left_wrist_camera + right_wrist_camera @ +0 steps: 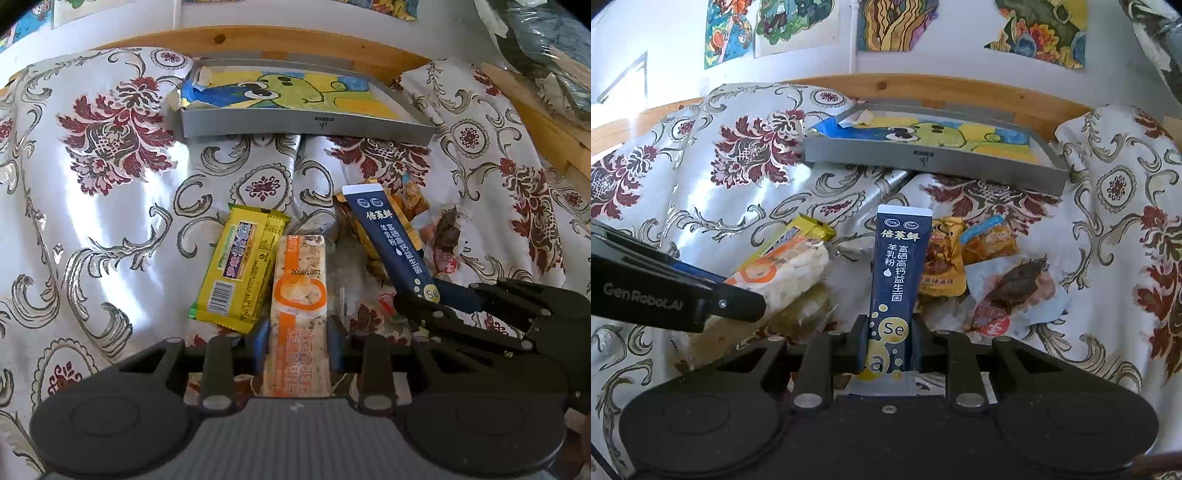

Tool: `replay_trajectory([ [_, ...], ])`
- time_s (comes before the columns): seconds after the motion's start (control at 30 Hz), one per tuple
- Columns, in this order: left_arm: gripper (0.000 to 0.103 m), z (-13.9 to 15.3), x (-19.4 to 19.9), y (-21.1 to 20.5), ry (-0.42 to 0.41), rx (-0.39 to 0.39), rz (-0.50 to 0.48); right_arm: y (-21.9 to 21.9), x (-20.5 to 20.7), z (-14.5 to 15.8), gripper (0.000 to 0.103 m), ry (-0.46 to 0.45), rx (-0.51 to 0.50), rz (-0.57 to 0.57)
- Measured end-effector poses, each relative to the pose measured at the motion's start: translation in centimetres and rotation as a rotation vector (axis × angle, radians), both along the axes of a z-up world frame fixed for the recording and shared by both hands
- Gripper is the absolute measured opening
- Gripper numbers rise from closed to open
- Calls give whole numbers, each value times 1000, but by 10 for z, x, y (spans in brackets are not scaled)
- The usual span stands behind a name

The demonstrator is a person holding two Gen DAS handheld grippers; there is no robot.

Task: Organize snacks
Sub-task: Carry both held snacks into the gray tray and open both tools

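A glossy white bedspread (122, 229), woven with maroon flowers and grey scrolls, lies rumpled against a pine headboard (960, 90) under a wall of bright drawings. At the far side I see a shallow grey tray (306, 127), its floor lined with a crayon picture of a green creature. My left gripper (297, 341) is closed on a long orange-and-white rice-cake bar (300, 288) in crinkly clear wrap, its blue pads pressed to both sides. Just left of it a shiny yellow wafer packet (240, 266) lies flat on the cloth. My right gripper (888, 349) clamps the lower end of a flat navy sachet (899, 266) printed in white, pointing toward the tray. Past it sit crumpled orange snack pouches (945, 258) and a clear pack holding something dark brown (1015, 288); their labels are too creased to read. The sachet hides part of the pile.
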State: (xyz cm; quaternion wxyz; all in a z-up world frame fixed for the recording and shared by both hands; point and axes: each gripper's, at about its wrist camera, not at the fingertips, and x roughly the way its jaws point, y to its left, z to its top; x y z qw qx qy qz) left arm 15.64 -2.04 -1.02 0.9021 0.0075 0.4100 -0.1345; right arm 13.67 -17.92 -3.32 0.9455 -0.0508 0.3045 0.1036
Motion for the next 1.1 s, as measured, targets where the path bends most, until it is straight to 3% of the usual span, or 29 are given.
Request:
replay_trajectory([
  [0.57,35,17,15,9,-116,-112,31,-6,-3,18,24,-161,-44,12],
  [0.87,35,42,70,6,-231,-185,11,-28,42,40,24,-254,-27,-54],
  [1.1,35,56,135,-10,-319,-217,16,-48,87,54,25,-292,-57,-126],
])
